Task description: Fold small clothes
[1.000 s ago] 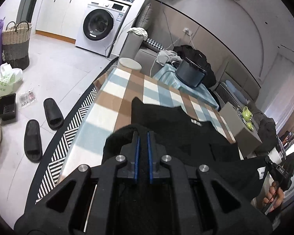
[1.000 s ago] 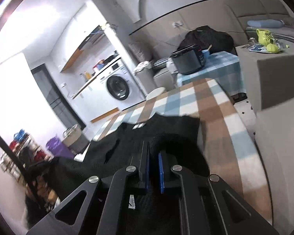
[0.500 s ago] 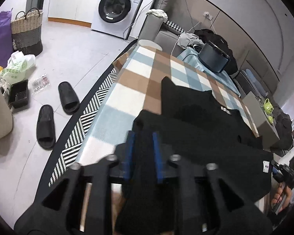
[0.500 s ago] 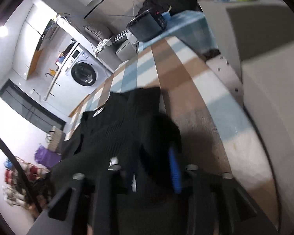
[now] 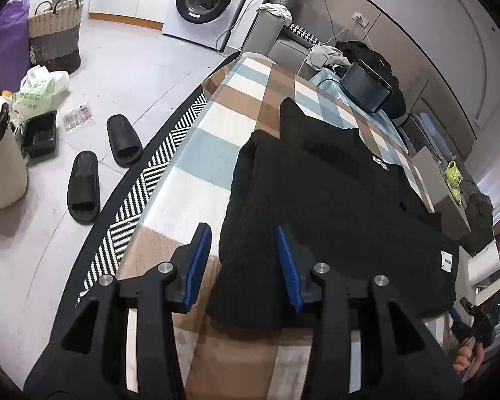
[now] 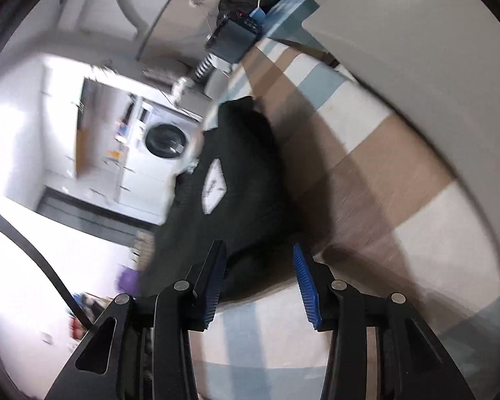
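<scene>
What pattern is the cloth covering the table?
Brown, white and light-blue checks on the tablecloth; clearest in the left wrist view.

No wording can be read. A white tag (image 5: 446,261) on the black garment (image 5: 333,200), a white diamond patch (image 6: 213,186) and green print on a plastic bag (image 5: 36,91) are all too small or blurred.

Your left camera sat on the left hand-held gripper (image 5: 241,263) and looked forward and down, close over the checked surface (image 5: 196,166). Your right camera sat on the right hand-held gripper (image 6: 260,283), tipped sideways and blurry, just as close. Both views shared the black garment (image 5: 333,200), the surface and the washing machine (image 5: 210,0) far behind.
</scene>
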`<state>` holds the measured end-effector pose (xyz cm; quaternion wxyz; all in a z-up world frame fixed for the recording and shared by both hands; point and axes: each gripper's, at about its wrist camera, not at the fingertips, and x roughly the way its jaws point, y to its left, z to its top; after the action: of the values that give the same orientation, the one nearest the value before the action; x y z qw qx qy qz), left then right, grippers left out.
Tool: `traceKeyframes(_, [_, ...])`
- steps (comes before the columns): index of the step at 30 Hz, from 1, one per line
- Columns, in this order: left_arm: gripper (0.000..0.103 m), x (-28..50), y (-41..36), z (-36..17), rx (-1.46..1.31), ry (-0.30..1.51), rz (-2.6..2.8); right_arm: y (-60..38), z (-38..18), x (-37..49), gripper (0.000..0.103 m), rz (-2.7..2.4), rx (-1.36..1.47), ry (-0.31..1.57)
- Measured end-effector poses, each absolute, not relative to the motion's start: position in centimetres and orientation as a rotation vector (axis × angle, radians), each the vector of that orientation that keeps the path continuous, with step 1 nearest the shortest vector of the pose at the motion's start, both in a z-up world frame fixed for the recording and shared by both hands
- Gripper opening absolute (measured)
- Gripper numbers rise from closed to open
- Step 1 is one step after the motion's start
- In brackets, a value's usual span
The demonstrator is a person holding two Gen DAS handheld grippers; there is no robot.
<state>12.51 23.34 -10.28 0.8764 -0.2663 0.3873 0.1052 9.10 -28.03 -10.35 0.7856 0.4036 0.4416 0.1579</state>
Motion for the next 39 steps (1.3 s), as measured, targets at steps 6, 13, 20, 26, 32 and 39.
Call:
traceKeyframes(6, [0.037,11.8,22.7,-10.0,-0.559,0.816,0.204,-27.2,-10.3,10.8,0.042,0.309,0.88,0.926])
traceKeyframes(13, [0.037,10.4,22.4,-9.5,-0.549,0.826,0.218,-26.7,-8.6,13.2,0.042,0.293,0.86,0.847])
traceKeyframes(20, [0.039,8.8,21.7,-10.0,-0.541,0.88,0.197,-25.8,-6.9,12.6,0.042,0.44,0.836,0.777])
traceKeyframes(26, [0.039,8.8,21.7,-11.1,-0.558,0.907,0.182,-25.4,-6.9,12.7,0.042,0.432,0.796,0.788])
traceKeyframes(32, [0.04,10.6,21.9,-11.5,-0.565,0.912,0.181,-25.2,-7.0,12.7,0.042,0.419,0.771,0.8])
traceKeyframes(39, [0.036,11.2,21.7,-10.1,-0.551,0.829,0.144,-24.8,-6.7,12.8,0.042,0.434,0.754,0.799])
